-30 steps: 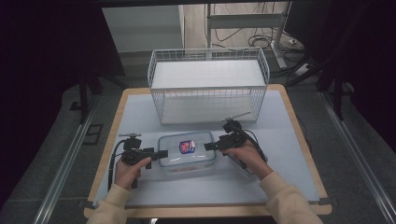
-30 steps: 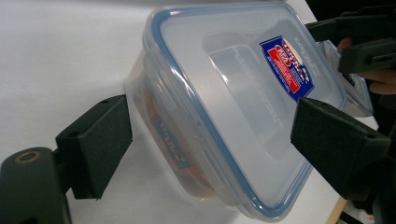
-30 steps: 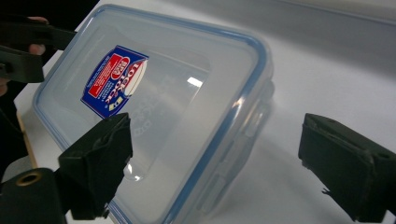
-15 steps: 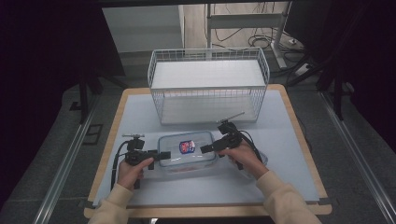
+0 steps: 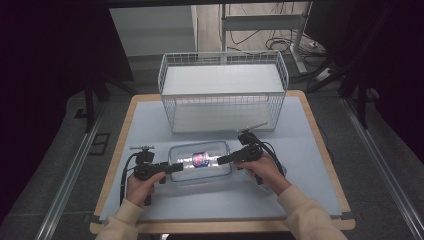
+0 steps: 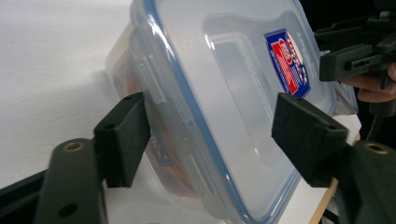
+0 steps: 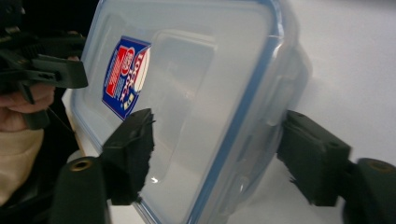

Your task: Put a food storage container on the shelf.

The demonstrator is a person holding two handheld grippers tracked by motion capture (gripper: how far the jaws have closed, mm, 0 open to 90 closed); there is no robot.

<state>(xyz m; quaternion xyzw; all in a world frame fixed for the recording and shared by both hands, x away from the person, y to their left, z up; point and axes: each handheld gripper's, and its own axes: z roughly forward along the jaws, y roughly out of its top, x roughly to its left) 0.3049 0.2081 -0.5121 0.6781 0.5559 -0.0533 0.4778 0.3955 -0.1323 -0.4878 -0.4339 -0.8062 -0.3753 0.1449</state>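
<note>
Both sets of jaws have just been closing, each straddling an end rim of the clear lidded container (image 5: 200, 163): left gripper (image 6: 210, 135) at its left end, right gripper (image 7: 215, 154) at its right, pads not yet pressing. The plastic looks stiff, light and slick; the clip flaps offer purchase. It sits near the worktop's (image 5: 310, 150) front edge, open room around, wire basket (image 5: 223, 92) behind.

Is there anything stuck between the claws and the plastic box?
No, nothing visible stands in the way. The left claw and the right claw each straddle one end of the clear lidded box. Their jaws have just been closing on its edges.
</note>
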